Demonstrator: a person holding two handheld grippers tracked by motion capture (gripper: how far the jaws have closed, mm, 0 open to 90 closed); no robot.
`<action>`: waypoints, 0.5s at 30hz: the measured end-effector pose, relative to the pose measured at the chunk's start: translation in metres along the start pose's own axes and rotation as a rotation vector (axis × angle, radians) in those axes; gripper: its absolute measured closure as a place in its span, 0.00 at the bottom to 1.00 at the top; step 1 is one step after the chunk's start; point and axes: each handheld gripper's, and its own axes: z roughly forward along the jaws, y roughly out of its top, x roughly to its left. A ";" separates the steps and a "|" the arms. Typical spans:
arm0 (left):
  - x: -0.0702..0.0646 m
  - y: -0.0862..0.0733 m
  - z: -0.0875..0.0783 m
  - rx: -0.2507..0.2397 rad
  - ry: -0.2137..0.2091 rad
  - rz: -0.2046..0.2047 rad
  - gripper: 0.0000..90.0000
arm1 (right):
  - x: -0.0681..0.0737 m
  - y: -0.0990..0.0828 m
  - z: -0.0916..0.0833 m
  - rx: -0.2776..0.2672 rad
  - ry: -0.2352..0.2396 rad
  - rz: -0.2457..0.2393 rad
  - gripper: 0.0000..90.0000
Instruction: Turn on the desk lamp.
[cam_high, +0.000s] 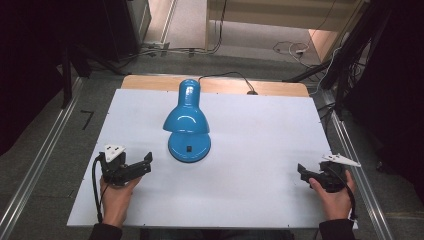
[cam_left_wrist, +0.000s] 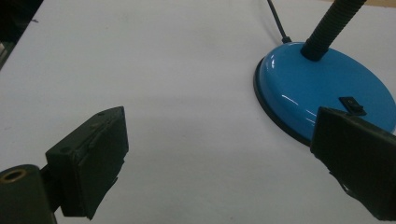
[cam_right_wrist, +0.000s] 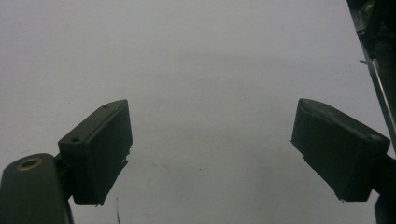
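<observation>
A glossy blue desk lamp (cam_high: 187, 122) stands at the middle of the white table (cam_high: 260, 130), its shade bent forward over its round base (cam_high: 189, 146). In the left gripper view the base (cam_left_wrist: 317, 88) lies ahead on the right, with a black rocker switch (cam_left_wrist: 352, 104) on top and a black flexible neck (cam_left_wrist: 327, 30) rising from it. My left gripper (cam_high: 145, 162) rests open on the table just left of the base, jaws wide apart (cam_left_wrist: 219, 149) and empty. My right gripper (cam_high: 302, 172) sits open near the table's right edge, nothing between its jaws (cam_right_wrist: 210, 144).
The lamp's black cord (cam_high: 227, 76) runs off the table's far edge. A wooden strip (cam_high: 280, 88) borders the far side. Metal rails (cam_high: 360, 165) flank the table, and cables (cam_high: 290, 49) lie on the floor beyond.
</observation>
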 end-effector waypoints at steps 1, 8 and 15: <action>0.000 0.000 0.001 0.000 0.000 0.002 0.05 | 0.000 0.000 0.000 0.004 0.004 0.001 0.12; -0.005 0.001 0.003 0.000 -0.017 0.003 0.05 | 0.000 0.000 0.000 0.005 0.002 0.002 0.12; -0.005 0.004 0.004 -0.008 -0.029 -0.014 0.06 | 0.000 0.000 0.001 0.009 0.007 0.005 0.12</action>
